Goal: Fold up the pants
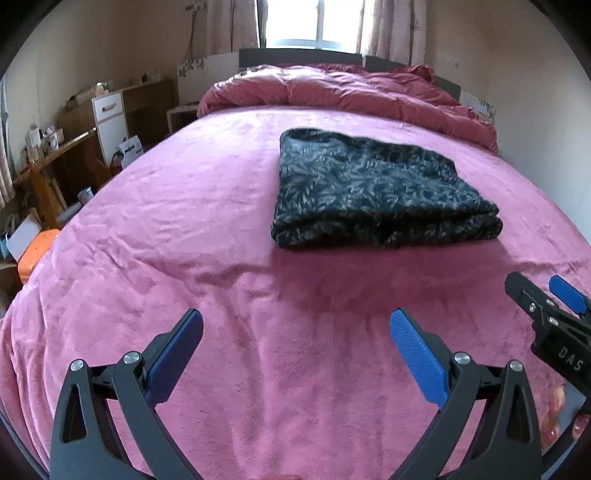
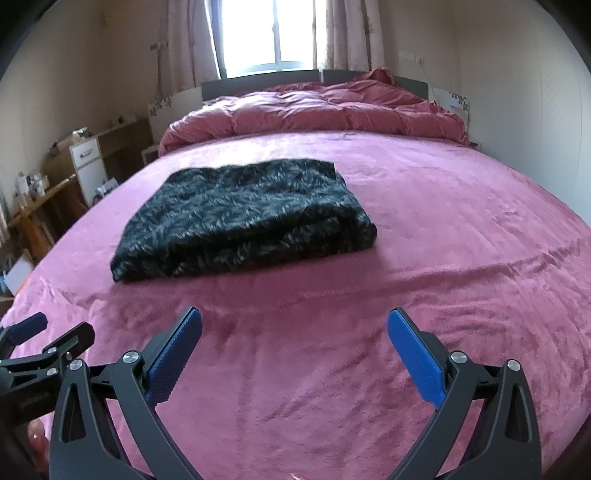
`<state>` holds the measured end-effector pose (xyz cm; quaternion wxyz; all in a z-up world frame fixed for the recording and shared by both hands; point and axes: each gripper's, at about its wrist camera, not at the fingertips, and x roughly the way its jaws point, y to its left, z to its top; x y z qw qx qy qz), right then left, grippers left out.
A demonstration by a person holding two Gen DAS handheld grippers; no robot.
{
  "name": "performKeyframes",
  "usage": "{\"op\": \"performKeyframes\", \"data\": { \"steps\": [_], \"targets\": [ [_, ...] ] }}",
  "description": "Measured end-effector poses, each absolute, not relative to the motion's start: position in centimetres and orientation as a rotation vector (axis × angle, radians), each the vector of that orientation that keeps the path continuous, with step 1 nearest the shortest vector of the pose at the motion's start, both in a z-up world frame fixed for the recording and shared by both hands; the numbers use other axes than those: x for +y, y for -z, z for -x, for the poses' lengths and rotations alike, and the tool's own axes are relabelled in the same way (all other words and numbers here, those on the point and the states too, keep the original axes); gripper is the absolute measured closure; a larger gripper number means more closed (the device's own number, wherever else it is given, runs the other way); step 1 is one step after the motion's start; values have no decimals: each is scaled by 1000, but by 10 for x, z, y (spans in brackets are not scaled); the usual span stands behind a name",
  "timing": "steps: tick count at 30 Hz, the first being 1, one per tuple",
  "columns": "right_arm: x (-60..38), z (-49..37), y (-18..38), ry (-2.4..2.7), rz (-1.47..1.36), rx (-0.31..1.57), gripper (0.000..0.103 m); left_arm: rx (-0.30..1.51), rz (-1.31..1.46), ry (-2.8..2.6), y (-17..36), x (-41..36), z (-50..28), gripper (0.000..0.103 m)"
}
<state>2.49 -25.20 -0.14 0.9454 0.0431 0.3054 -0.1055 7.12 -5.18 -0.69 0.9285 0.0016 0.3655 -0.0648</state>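
Note:
The dark leaf-patterned pants (image 1: 373,192) lie folded into a compact stack on the pink bed blanket (image 1: 184,221). They also show in the right wrist view (image 2: 243,218). My left gripper (image 1: 295,325) is open and empty, held above the blanket well short of the pants, which lie ahead and to its right. My right gripper (image 2: 294,325) is open and empty too, with the pants ahead and to its left. The right gripper shows at the right edge of the left wrist view (image 1: 543,295). The left gripper shows at the left edge of the right wrist view (image 2: 48,332).
A bunched red duvet (image 1: 351,92) lies at the head of the bed under a window (image 2: 266,33). Wooden furniture and a white cabinet (image 1: 110,118) with clutter stand along the left wall. An orange box (image 1: 35,254) sits by the bed's left edge.

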Motion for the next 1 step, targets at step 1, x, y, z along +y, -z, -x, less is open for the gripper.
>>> {"op": "performKeyframes", "data": {
  "steps": [1],
  "targets": [
    [-252, -27, 5, 224, -81, 639, 3, 758, -6, 131, 10, -53, -74, 2]
  ]
}}
